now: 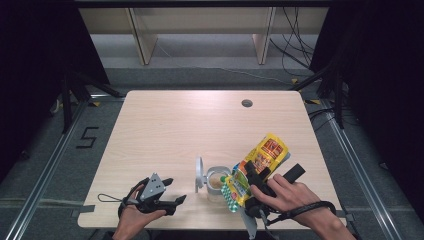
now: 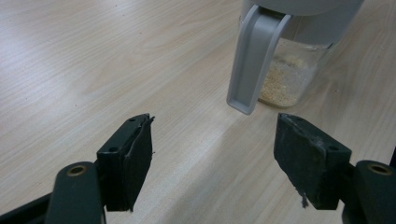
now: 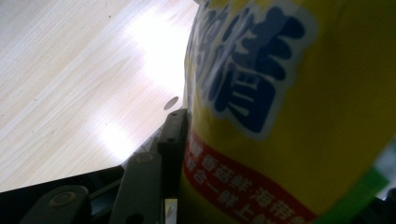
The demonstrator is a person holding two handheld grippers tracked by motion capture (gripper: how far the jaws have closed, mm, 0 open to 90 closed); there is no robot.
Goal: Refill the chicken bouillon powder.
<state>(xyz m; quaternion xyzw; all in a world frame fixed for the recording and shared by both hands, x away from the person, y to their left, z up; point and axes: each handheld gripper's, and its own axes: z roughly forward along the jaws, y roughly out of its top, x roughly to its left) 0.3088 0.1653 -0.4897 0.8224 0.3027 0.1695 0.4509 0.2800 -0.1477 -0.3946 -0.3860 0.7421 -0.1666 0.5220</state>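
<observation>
Granules, pale and coarse, cover the bottom of a clear jar (image 1: pixel 216 183) near the worktop's (image 1: pixel 165 130) front edge, its grey lid (image 1: pixel 199 172) flipped open. Right gripper (image 1: pixel 248 176) has its jaws clamped on a yellow packet (image 1: pixel 260 162), tilted over the jar's mouth. Left gripper (image 1: pixel 172 192) rests beside the jar, jaws apart with nothing between them.

Left gripper (image 1: pixel 172 192), lower left of the high view: jaws apart, empty. Right gripper (image 1: pixel 248 176), lower right: jaws apparently clamped, hand tilted.
</observation>
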